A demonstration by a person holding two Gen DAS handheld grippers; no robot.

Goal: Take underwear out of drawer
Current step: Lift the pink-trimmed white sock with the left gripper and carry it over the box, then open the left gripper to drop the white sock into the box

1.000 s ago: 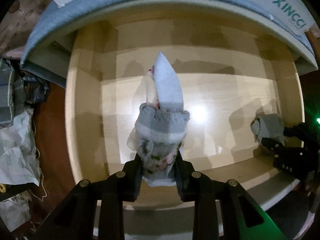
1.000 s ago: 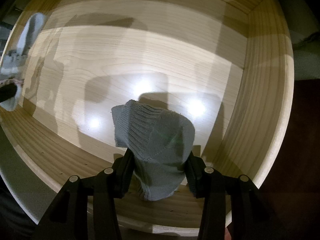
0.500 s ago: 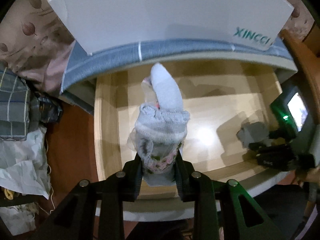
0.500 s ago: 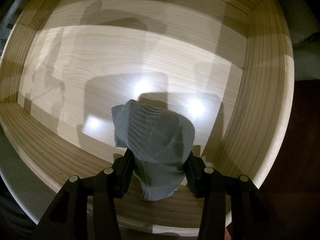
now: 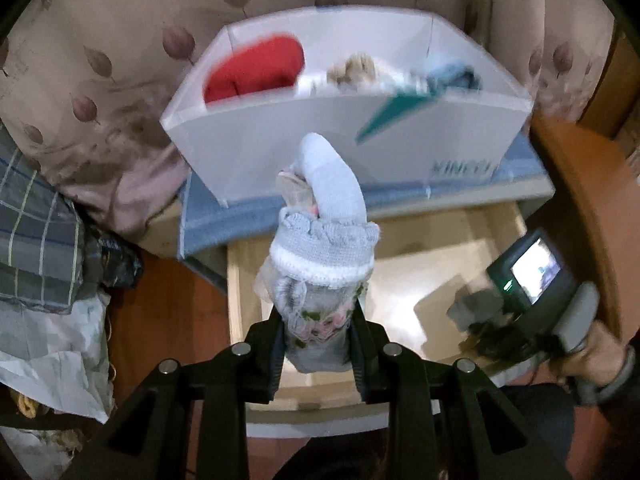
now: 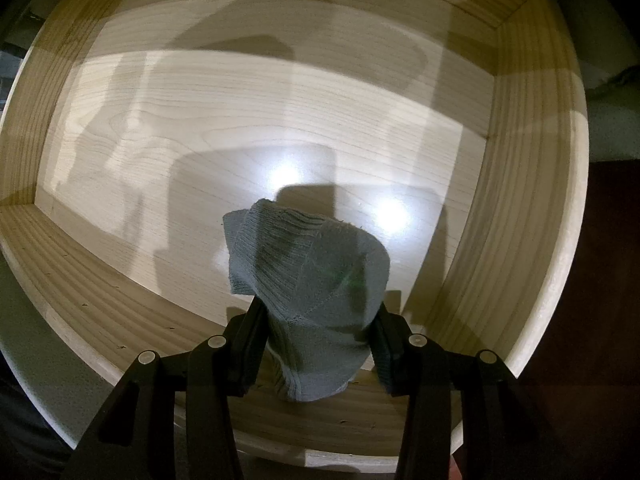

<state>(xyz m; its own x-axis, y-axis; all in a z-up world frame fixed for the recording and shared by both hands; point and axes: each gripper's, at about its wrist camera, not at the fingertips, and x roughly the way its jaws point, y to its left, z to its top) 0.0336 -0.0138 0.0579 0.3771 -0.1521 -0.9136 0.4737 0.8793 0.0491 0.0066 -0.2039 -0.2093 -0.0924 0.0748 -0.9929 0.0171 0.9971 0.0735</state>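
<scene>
While each hand-held gripper (image 5: pixel 317 330) (image 6: pixel 320 334) clamps rolled socks (image 5: pixel 322 240) (image 6: pixel 310 284), the drawer (image 6: pixel 520 240) is otherwise bare.

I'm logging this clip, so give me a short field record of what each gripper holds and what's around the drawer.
left gripper: shut on a pale grey bundle, lifted above the drawer
right gripper: shut on a grey-blue knit bundle, inside the drawer
drawer: open, light wood, floor otherwise bare in the right wrist view
white box: behind the drawer, holds red, beige and blue fabric
</scene>
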